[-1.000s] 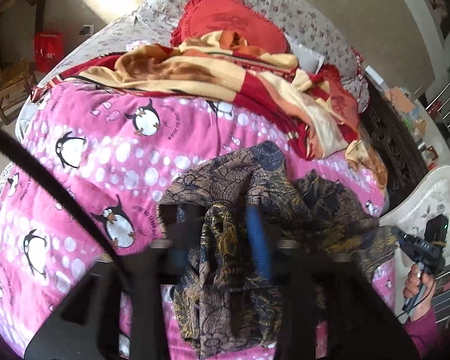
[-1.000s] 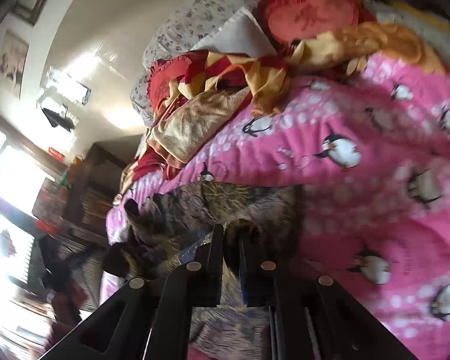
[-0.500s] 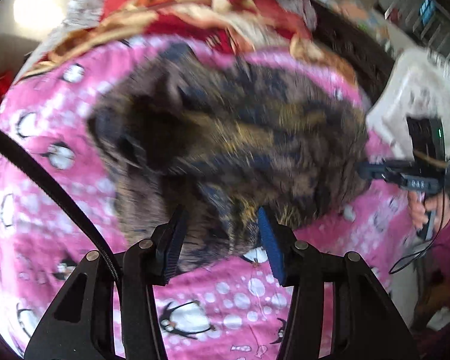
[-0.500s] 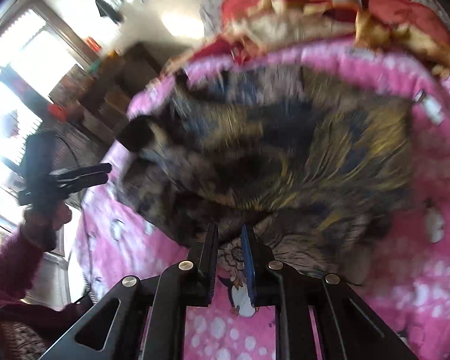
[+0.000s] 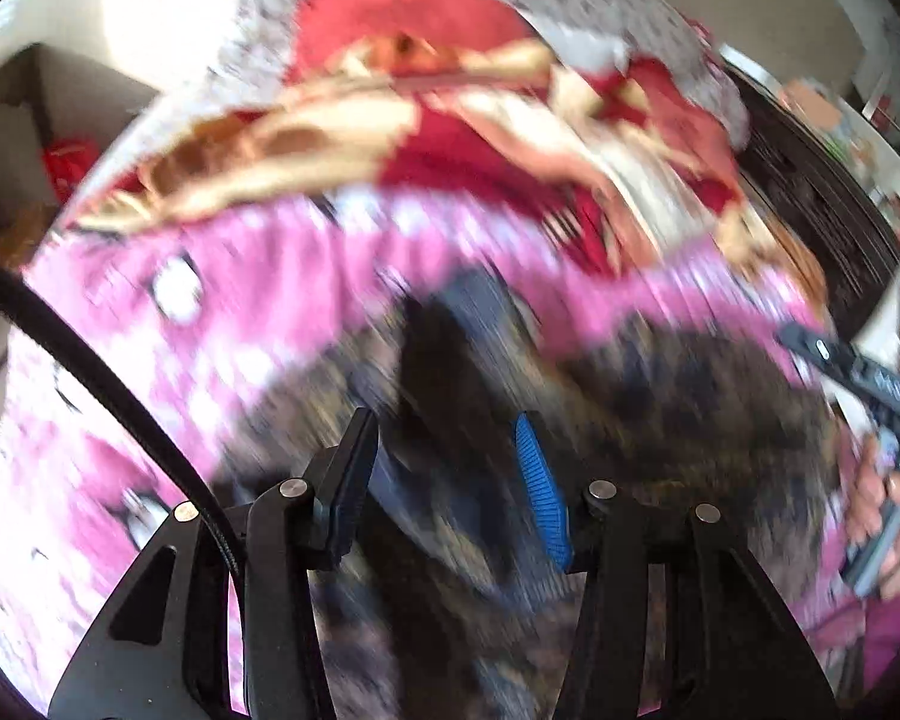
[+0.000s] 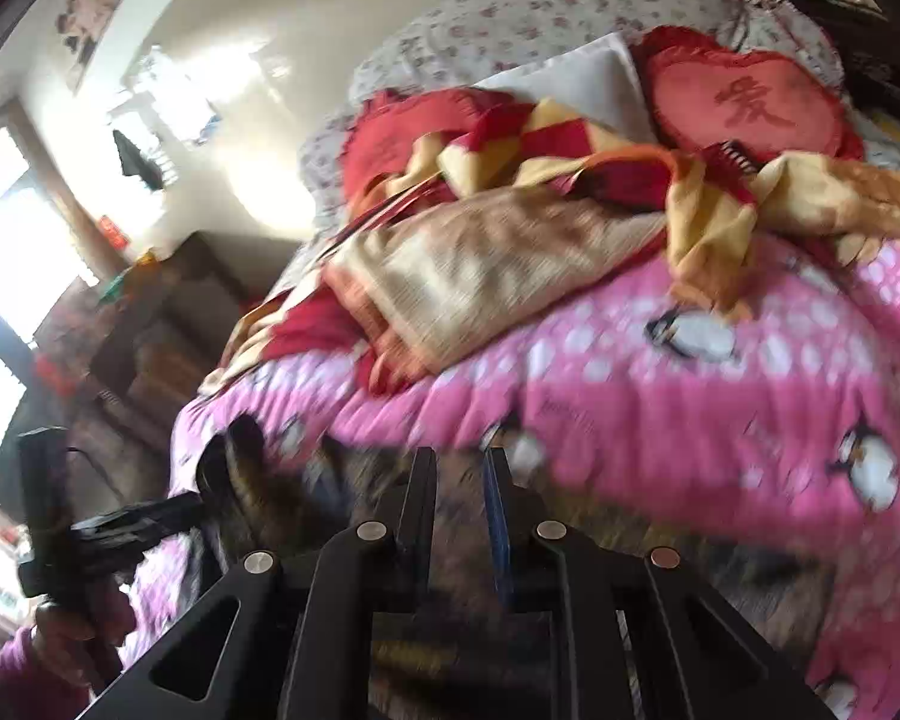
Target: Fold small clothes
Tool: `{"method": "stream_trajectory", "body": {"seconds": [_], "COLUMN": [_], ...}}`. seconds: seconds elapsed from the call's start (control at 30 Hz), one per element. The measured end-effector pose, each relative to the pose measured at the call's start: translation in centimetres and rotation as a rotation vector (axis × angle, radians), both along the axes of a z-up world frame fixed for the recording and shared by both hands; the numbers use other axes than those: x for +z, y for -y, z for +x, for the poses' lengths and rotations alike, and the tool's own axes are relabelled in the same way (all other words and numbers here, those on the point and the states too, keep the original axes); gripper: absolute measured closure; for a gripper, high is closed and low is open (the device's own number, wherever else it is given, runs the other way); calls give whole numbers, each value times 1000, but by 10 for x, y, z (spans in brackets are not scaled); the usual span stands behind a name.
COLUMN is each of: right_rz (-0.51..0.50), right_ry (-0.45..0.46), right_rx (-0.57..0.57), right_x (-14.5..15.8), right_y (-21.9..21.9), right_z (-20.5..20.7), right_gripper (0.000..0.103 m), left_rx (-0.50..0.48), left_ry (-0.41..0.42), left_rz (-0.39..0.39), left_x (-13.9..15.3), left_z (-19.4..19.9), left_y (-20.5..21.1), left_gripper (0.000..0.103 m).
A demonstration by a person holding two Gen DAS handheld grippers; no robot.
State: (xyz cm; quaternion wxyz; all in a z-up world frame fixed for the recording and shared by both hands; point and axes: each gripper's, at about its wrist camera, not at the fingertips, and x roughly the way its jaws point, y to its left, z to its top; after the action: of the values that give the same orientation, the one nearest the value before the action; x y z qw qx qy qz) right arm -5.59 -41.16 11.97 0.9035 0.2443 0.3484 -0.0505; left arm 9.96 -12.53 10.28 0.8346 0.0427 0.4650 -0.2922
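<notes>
Looks like the spreading-out step. Left gripper [image 5: 444, 468] fingers half open over the dark cloth [image 5: 660, 408]; too blurry to tell any hold. Cloth near, on the pink bed cover [image 6: 660, 408]. Right gripper [image 6: 459, 480] fingers nearly closed, pinching cloth. Next: pulling flat, then folding over.

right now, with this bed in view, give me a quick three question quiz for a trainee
1. True or false: the heart-shaped cushion is blue.
2. Which animal is printed on the pink cover?
3. The dark patterned garment lies on: a) the floor, b) the pink cover, c) a chair.
Key: 1 false, it is red; 2 penguins; 3 b.
</notes>
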Motion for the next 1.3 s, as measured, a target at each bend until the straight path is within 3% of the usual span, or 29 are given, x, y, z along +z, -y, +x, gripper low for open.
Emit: {"method": "stream_trajectory", "body": {"seconds": [0.07,0.1,0.13,0.2,0.23,0.3,0.37,0.47,0.5,0.53,0.73,0.8,0.87,0.97,1.03,1.13,1.2,1.3], "right_rz": [3,-1,-21,-80,-115,-218,-369,-551,-583,-595,-519,-521,-503,-441,-433,-381,-398,-370], "right_ry": [38,59,68,77,77,28,-85,-198,-238,-266,-134,-167,-264,-221,-191,-109,-87,-29], "right_rx": [13,38,69,139,167,225,272,329,327,322,123,88,81,21,-21,64,137,329], "right_x": [15,23,32,42,42,33,11,-25,-34,-39,-1,-7,-21,-7,7,26,33,32], "right_y": [0,-6,-9,-17,-23,-40,-58,-80,-82,-81,-45,-37,-30,-28,-35,-68,-99,-160], "right_z": [-7,-15,-28,-60,-73,-94,-101,-89,-80,-72,-8,20,43,33,18,9,15,34], "right_gripper": [88,83,64,37,33,33,33,35,64,98,99,98,98,92,81,78,78,78], "left_rx": [30,34,26,-3,-25,-76,-97,-88,-78,-69,-22,-11,-13,-31,-40,-60,-73,-73], "left_ry": [-7,-18,-21,-9,-6,-10,-22,-39,-45,-51,-79,-101,-133,-158,-157,-139,-148,-172], "left_rz": [-30,-42,-51,-47,-45,-43,-31,-12,-2,5,-6,-16,-35,-56,-48,-22,-26,-47], "left_x": [6,8,10,11,12,9,1,-12,-15,-18,-28,-33,-37,-42,-46,-52,-56,-59], "left_z": [10,14,14,4,1,-12,-19,-25,-26,-26,-32,-36,-43,-60,-68,-79,-83,-85], "left_y": [-9,-15,-21,-28,-31,-40,-44,-45,-49,-52,-75,-80,-85,-101,-108,-112,-111,-110], "left_gripper": [55,55,55,55,55,55,55,55,55,55,55,55,55,55,55,55,55,55]}}
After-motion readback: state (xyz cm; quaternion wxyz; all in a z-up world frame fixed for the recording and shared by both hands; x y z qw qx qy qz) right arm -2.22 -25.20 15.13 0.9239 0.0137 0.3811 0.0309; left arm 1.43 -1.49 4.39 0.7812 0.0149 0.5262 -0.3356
